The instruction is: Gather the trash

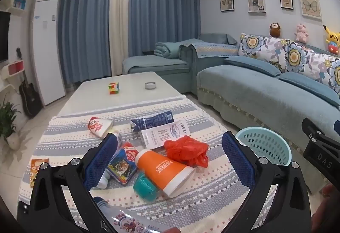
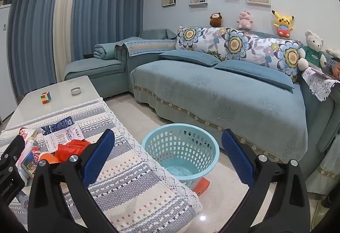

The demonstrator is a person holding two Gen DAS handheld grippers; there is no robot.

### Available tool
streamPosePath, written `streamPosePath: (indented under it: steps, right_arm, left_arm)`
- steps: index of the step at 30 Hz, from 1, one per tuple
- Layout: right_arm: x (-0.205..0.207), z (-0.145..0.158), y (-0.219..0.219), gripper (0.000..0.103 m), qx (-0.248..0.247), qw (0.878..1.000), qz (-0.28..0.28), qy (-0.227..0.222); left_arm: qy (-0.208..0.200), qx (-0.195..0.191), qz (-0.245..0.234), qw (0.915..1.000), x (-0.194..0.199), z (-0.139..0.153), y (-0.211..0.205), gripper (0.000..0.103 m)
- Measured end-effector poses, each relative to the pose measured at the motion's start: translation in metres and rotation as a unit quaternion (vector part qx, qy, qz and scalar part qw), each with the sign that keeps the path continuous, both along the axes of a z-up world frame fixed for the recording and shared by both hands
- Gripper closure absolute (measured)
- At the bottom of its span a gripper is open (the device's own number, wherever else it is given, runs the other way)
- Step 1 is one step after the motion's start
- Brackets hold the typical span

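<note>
Left gripper wide open, empty. Orange-and-white paper cup lies on its side dead ahead between fingers, long axis diagonal, mouth lower right. Right gripper wide open, empty, over perforated turquoise plastic basket. Left nearer.

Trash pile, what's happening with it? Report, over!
Left gripper and right gripper both open, empty. Trash untouched on the tablecloth: orange cup, red bag. Basket on floor, path clear.

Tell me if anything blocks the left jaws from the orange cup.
Nothing visible does. The left gripper is open, and the orange cup lies on its side straight ahead, on top of the pile, with the red bag just behind it.
</note>
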State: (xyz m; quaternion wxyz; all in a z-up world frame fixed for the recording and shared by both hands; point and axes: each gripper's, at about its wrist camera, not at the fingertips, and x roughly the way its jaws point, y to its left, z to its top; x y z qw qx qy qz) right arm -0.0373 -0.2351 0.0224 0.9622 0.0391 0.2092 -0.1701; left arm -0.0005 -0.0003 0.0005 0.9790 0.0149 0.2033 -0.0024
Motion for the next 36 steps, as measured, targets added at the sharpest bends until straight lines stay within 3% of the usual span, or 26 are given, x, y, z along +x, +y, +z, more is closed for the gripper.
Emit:
streamPosePath:
  steps: [36]
  right_arm:
    - [-0.004,0.004,-0.003,0.008,-0.003,1.0,-0.01,-0.017]
  left_arm:
    - [-0.008,-0.018,-0.008,0.9998,-0.004,0.009,0.005,0.008]
